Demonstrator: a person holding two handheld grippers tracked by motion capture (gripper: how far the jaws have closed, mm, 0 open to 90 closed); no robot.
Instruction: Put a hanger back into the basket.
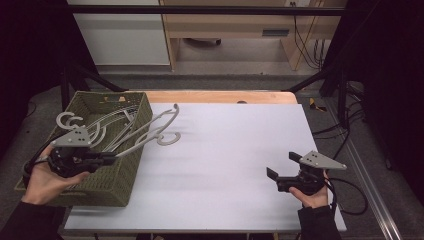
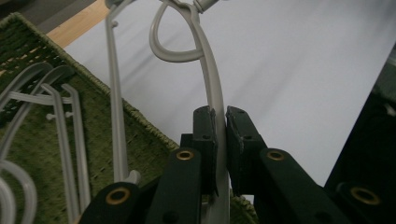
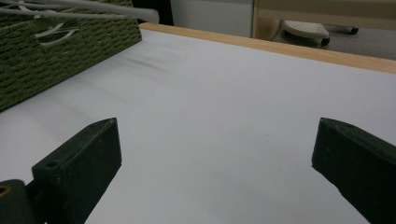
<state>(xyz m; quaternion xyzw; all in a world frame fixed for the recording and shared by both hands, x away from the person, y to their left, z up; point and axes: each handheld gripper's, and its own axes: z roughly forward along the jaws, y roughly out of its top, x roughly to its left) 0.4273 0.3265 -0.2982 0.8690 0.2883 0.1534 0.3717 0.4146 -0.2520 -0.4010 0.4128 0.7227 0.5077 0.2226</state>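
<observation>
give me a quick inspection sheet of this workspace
surface: white table top, wooden strip at far edge
job's things: grey hanger sticking out over the rim of the green woven basket; more grey hangers inside
clutter: nothing seen
grippers: left tongs shut on the hanger; right tongs open above the bare table
cables: black cable trailing from right tongs; more cables on floor beyond
surroundings: wooden furniture, dark frame bars
</observation>
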